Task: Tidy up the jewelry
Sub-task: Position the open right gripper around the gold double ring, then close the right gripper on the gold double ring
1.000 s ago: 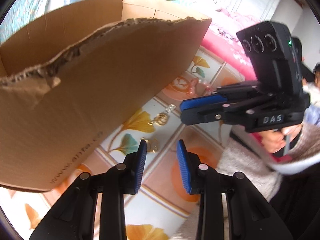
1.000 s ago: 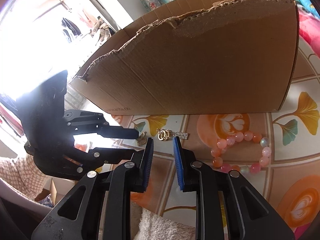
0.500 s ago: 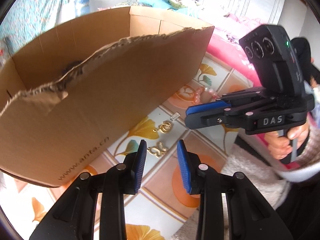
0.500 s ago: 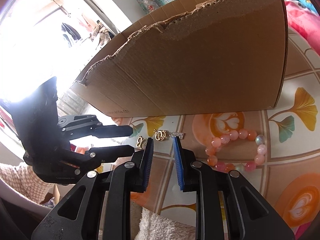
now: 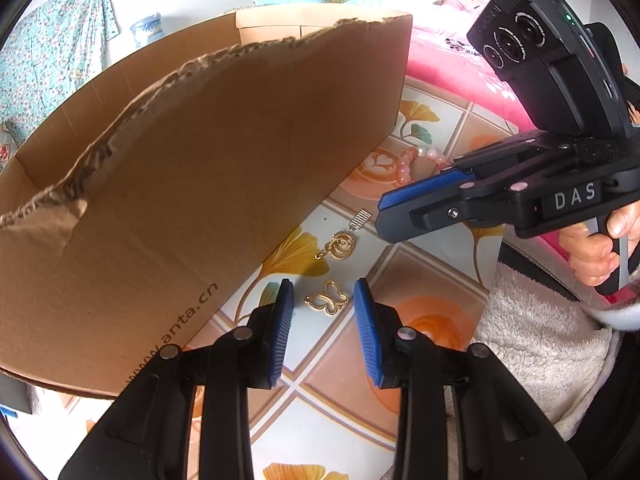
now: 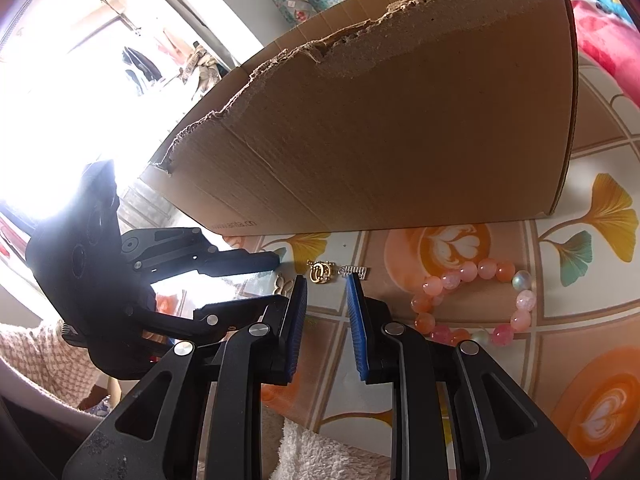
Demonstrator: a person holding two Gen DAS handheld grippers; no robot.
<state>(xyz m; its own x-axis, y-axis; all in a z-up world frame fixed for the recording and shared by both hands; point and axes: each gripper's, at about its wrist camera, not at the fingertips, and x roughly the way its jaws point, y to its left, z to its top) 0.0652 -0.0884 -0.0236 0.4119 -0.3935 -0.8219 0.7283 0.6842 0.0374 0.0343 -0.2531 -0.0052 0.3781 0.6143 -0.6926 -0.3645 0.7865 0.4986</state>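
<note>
A gold butterfly pendant (image 5: 327, 299) lies flat on the patterned tablecloth (image 5: 340, 380), between the fingertips of my left gripper (image 5: 324, 300), which is open and not pressing on it. Just beyond lie a gold ring charm (image 5: 340, 246) and a small silver clasp (image 5: 360, 218). A pink bead bracelet (image 5: 404, 164) rests further back. My right gripper (image 6: 326, 292) is open and empty, with the ring charm (image 6: 320, 272) and clasp (image 6: 354, 271) just past its tips. From the right wrist view, the left gripper (image 6: 278, 280) straddles the butterfly (image 6: 282, 284), and the bracelet (image 6: 468, 270) lies to the right.
A large torn-edged cardboard box (image 5: 200, 180) stands right behind the jewelry, its wall (image 6: 400, 140) close to both grippers. A hand (image 5: 596, 252) holds the right gripper's handle above a white fluffy sleeve (image 5: 532, 340). Pink bedding (image 5: 452, 64) lies at the back right.
My left gripper has turned and shifted, so the butterfly pendant now lies between its fingertips instead of beside the left pad. The right gripper has stayed nearly still.
</note>
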